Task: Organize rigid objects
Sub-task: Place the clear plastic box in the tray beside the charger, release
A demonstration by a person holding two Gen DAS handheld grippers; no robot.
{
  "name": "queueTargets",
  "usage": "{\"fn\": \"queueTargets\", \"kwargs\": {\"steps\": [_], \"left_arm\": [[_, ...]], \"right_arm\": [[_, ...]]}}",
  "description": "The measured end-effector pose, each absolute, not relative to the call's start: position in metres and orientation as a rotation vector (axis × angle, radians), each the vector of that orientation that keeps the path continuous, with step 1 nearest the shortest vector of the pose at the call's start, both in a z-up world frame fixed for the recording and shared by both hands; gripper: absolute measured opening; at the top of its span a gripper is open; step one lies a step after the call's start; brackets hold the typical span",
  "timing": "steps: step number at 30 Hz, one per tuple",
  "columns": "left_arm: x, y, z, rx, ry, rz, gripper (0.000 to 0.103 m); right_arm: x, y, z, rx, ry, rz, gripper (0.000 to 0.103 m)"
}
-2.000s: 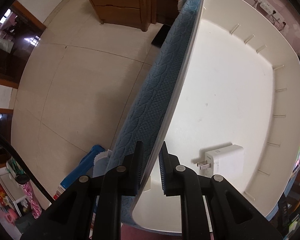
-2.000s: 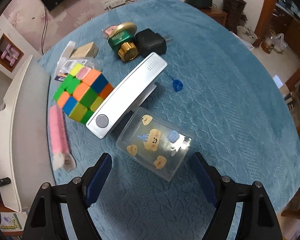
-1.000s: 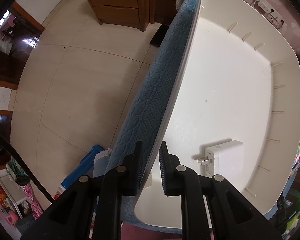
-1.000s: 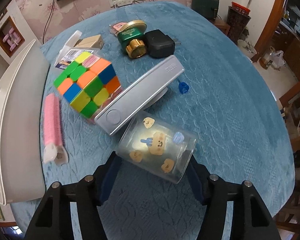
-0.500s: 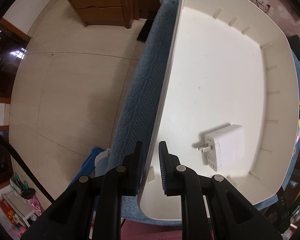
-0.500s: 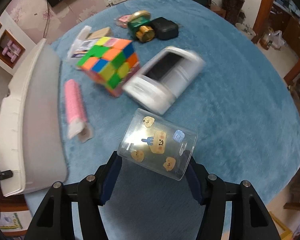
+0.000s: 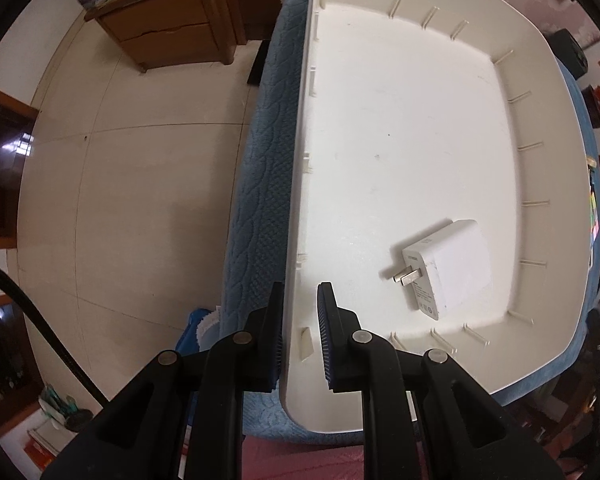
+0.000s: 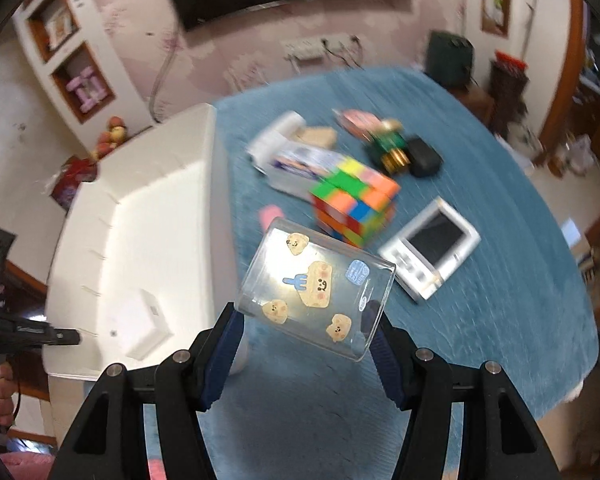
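Tray (image 8: pixel 140 216) is the landmark here, so going left to right from it: the white tray sits at the left edge of the blue tabletop (image 8: pixel 480 320), and the left gripper (image 7: pixel 300 332) is pinched down on its near-left rim, pointing straight down, one finger outside the wall and one inside. Inside the tray, toward the near-right corner, there's a single white charger (image 7: pixel 448 264) lying flat with its prongs aimed at the clamped rim. Just right of the tray's right wall is the thing that matters: a clear cup (image 8: pixel 314 288) with little cartoon stickers, squeezed between the right gripper (image 8: pixel 300 344) fingers and lifted clear of the cloth. It hangs tilted, long axis running away from the gripper and leaning up-left, so one end already points toward the tray. So the tray lies to the left of the cup and a bit lower, and the right hand is the one carrying; I'd guess the next bit is a short sideways swing left over the wall, then a set-down in the bare stretch beyond the charger. Further right of the tray, on the tabletop, the leftovers wait: a colourful puzzle cube (image 8: pixel 354 200), a silver device (image 8: pixel 432 256) with a dark screen, and a blurry cluster at the far side that I can't make out properly.
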State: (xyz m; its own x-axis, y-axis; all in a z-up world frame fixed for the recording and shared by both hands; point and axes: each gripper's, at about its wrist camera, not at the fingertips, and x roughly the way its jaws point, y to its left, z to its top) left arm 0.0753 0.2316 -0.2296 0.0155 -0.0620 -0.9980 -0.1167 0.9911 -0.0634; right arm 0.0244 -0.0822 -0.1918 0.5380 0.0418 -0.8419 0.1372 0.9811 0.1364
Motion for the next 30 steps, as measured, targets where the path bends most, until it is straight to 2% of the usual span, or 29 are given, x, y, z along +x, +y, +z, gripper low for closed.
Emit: {"fn": "queueTargets", "kwargs": {"steps": [14,23,30], "left_arm": [[0.079,0.225,-0.216,-0.092,1.519,0.012,0.016],[0.078,0.209,-0.211,-0.061,1.518,-0.001,0.016],[0.079,0.214,-0.211,-0.069,1.519,-0.002,0.011]], "right_arm": [[0.036,-0.008,-0.156,-0.054,0.861,0.19,0.062],[0.035,0.038,-0.159,-0.178,0.858,0.325,0.062],[0.034,0.058,-0.164,-0.245,0.873,0.362,0.066]]}}
